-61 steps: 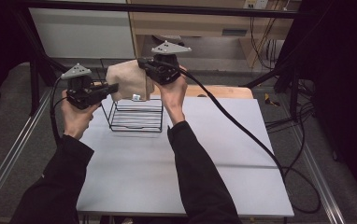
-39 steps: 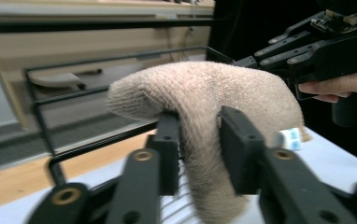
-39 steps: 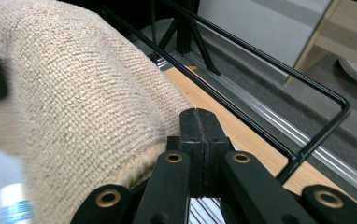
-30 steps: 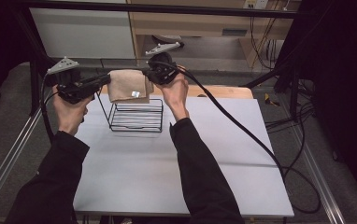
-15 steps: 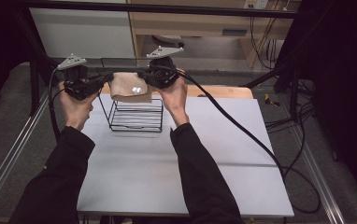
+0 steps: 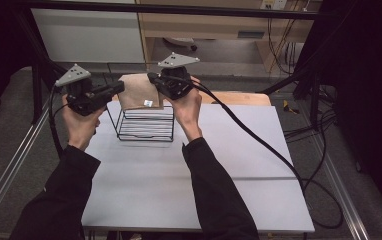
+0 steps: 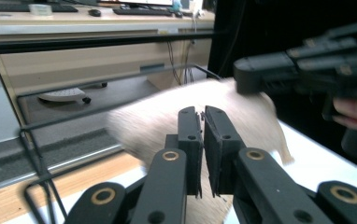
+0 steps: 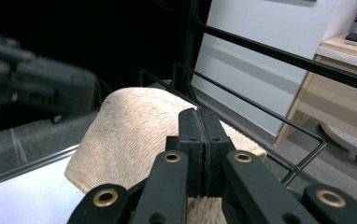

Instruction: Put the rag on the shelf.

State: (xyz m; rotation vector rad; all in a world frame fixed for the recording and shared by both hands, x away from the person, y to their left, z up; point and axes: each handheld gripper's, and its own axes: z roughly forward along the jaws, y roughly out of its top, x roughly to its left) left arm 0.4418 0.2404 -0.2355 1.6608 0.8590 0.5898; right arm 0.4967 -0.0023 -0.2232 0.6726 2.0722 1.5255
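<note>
Looking down from the high view, we see the left tongs [image 6: 120, 89] and the right tongs [image 6: 151, 78] raised above the far end of the white bench [image 6: 229, 165], each gripped in one of the person's hands. Between them hangs a tan cloth [image 6: 136, 95], stretched from one pair of tongs to the other, with a small pale label on its lower part. The cloth hangs just over the black wire basket [image 6: 144, 125], which stands on the far left part of the bench, and its lower edge reaches the basket's top rim. A thick black cable [image 6: 259, 135] trails from the right tongs across the bench and off its right side.

In the left gripper view, we look along the left tongs [image 7: 203, 126], whose jaws stand nearly together with only a thin slit between them. The tan cloth [image 7: 144, 126] passes into that slit and spreads out, blurred, behind the jaws, so these tongs are clamped on its edge. The right tongs [image 7: 260, 74] show at the upper right, also blurred, touching the cloth's far side.

In the right gripper view, the right tongs [image 8: 200, 126] have their jaws pressed flat against each other, pinching the tan cloth [image 8: 130, 135], which bulges out to the left of them. The basket's black wire rim [image 8: 260, 112] runs behind the cloth. The left tongs [image 8: 41, 79] appear as a dark blur at the left.
</note>
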